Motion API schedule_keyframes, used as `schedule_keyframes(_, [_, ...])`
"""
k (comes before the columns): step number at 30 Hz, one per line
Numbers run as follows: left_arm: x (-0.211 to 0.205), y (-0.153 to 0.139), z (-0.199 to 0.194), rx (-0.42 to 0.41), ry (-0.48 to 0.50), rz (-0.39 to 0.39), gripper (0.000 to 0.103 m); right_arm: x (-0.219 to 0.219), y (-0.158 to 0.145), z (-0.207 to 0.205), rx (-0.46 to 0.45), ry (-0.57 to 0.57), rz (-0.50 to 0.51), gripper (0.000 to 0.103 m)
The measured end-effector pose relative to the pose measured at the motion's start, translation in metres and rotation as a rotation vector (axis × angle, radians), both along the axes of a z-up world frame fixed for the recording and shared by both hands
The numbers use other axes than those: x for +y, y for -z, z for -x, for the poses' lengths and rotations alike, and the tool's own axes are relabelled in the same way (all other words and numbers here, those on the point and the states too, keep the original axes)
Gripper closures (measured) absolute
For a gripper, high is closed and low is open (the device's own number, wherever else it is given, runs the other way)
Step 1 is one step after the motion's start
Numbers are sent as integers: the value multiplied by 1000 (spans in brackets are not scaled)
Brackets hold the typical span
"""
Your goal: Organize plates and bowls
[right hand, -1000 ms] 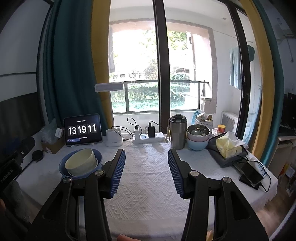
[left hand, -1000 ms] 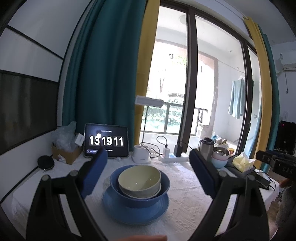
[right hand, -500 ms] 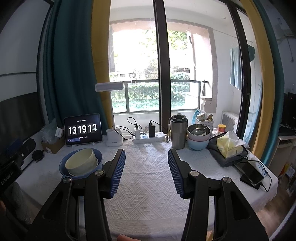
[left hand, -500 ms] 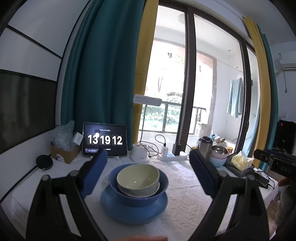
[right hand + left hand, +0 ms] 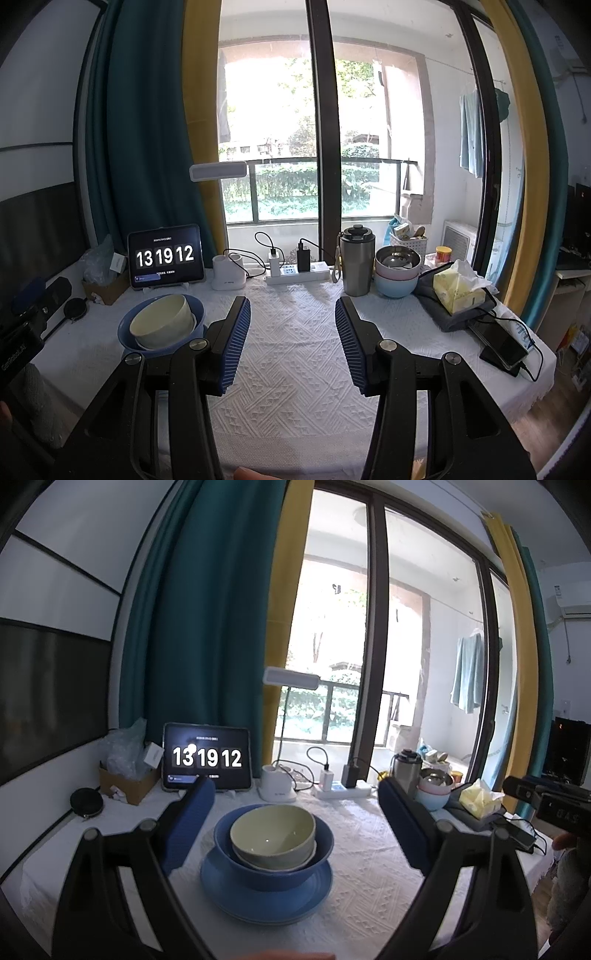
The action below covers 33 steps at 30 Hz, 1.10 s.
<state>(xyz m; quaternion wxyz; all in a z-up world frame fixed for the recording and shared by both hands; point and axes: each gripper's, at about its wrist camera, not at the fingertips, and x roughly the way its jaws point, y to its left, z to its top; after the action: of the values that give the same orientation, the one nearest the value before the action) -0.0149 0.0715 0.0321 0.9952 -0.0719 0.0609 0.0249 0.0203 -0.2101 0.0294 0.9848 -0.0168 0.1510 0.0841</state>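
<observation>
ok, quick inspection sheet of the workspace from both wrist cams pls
Surface: table under a white textured cloth.
Job's things: cream bowl nested, tilted, in a blue bowl on a blue plate; second bowl stack, steel on pink on light blue, at the back.
Clutter: tablet clock, steel tumbler, tissue pack, phone, cardboard box, round black case.
Grippers: left gripper open, facing the blue stack without touching it; right gripper open over bare cloth.
Cables: power strip with chargers and looped leads; cable at the phone.
Surroundings: lamp, teal and yellow curtains, balcony window.
</observation>
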Motion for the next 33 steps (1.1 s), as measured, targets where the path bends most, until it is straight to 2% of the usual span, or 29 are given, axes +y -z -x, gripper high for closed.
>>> schedule_keyframes(33, [1,1,-2,11,22,6,12,2,3,-1,3,-5,4,52])
